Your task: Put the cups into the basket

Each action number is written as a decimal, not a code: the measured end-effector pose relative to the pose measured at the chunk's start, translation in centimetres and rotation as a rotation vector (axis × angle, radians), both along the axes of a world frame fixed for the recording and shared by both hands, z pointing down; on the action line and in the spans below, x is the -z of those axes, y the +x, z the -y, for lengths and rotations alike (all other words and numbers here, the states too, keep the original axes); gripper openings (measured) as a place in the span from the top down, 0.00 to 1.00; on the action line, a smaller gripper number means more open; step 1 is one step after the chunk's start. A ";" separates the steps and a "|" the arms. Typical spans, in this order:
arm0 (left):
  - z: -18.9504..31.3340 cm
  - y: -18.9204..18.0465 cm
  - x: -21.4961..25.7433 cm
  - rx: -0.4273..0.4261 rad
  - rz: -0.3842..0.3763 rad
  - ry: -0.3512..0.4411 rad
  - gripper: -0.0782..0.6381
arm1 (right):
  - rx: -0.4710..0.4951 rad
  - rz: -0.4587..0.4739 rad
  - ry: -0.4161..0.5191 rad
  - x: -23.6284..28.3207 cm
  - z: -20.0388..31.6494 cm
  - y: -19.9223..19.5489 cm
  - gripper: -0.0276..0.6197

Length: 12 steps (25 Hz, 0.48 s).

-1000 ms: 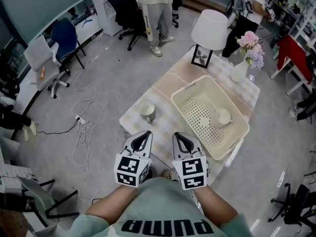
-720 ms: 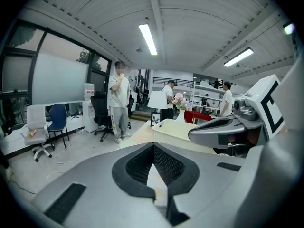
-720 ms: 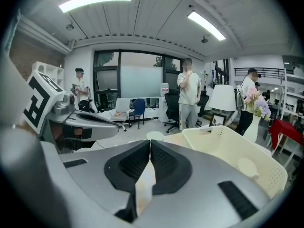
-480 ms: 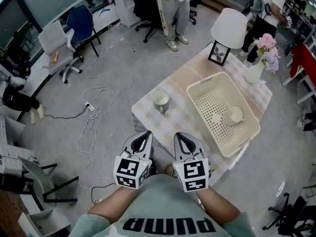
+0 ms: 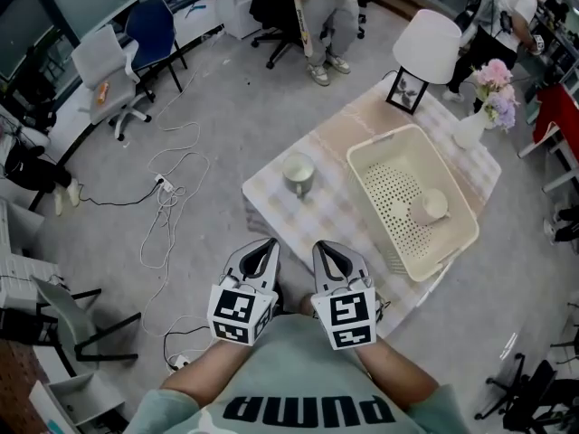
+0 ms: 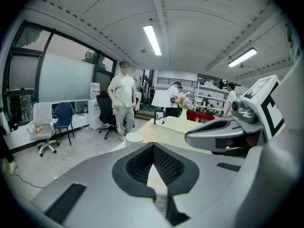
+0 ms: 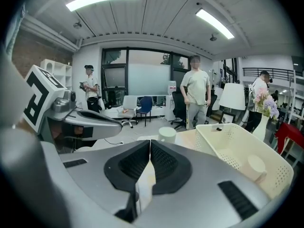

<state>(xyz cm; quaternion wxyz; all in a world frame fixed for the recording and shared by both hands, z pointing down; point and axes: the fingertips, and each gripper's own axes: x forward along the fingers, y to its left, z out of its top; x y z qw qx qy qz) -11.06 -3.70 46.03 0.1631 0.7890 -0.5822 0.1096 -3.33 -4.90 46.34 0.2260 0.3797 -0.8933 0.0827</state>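
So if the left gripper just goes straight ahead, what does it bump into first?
Probably the cup standing on the table. It sits just left of where the shut left gripper aims, so the gripper might slip past between it and the basket. Depth is hard to judge.

one cup [image 5: 298,172] on the table [image 5: 336,224] left of the basket [image 5: 393,186], a second cup [image 5: 429,206] inside it, lamp [image 5: 427,45] behind

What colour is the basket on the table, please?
Cream basket, clearest in the head view.
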 end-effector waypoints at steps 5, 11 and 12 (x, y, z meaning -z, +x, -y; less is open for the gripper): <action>-0.1 0.0 -0.1 -0.002 0.008 0.002 0.89 | -0.003 -0.002 -0.004 -0.3 -0.1 0.1 0.93; 0.0 -0.1 -0.1 -0.004 0.010 0.001 0.89 | -0.011 -0.002 -0.005 -0.4 0.1 0.1 0.93; 0.0 -0.2 -0.1 -0.005 0.011 0.001 0.89 | -0.012 -0.001 -0.005 -0.4 0.0 0.1 0.93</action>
